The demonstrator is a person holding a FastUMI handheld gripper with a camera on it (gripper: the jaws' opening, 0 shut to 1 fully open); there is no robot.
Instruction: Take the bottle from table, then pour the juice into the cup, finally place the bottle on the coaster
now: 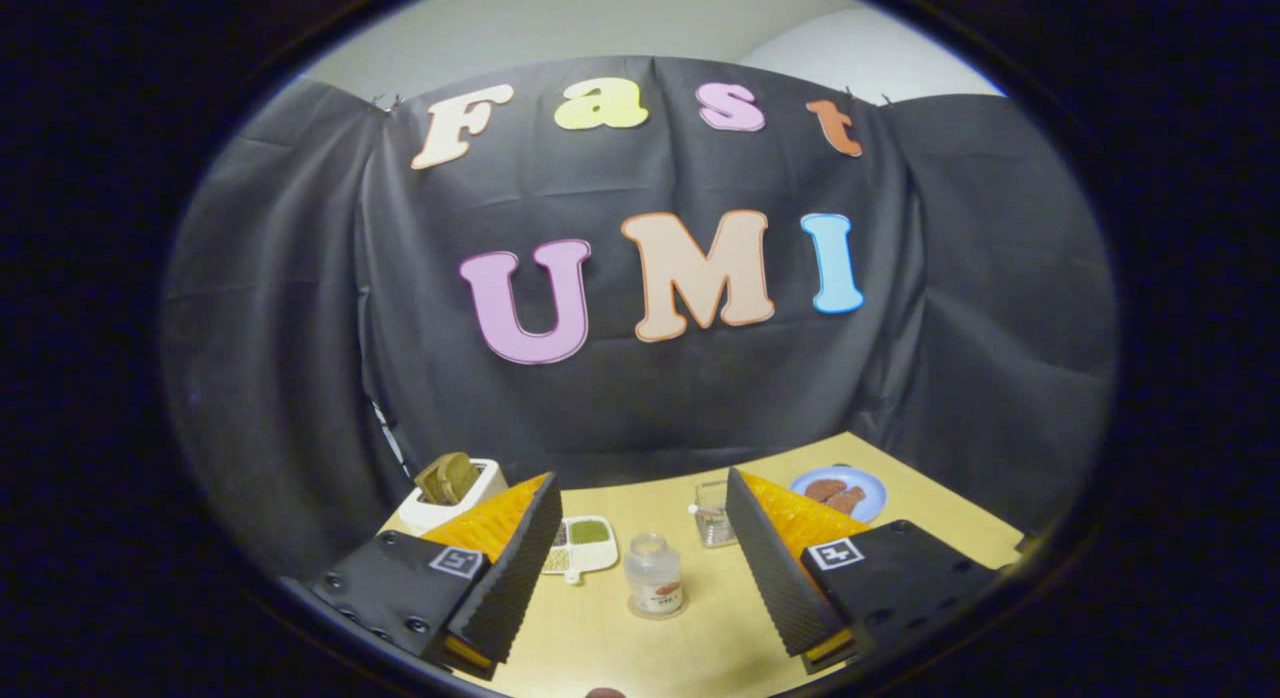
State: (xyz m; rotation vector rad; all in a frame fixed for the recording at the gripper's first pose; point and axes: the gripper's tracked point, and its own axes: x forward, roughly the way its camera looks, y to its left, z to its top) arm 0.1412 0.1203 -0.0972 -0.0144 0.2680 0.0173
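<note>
Currently the gripper (640,538) hangs above the wooden table (940,523), fingers spread wide, pinching nothing. Small clear bottle (654,575) with a label stands upright on the table between the two fingers, just ahead of them, touching neither. It seems to sit on a round clear coaster (657,611), hard to tell for sure. Glass cup (713,514) stands beyond the bottle, close to the right finger's inner face, partly cut off by it. White divided dish (584,543) with green and pale fillings lies beside the left finger. White toaster (450,491) with brown bread slices sits farther back left. Blue plate (866,483) with brown food pieces sits back right, beyond the right finger.
</note>
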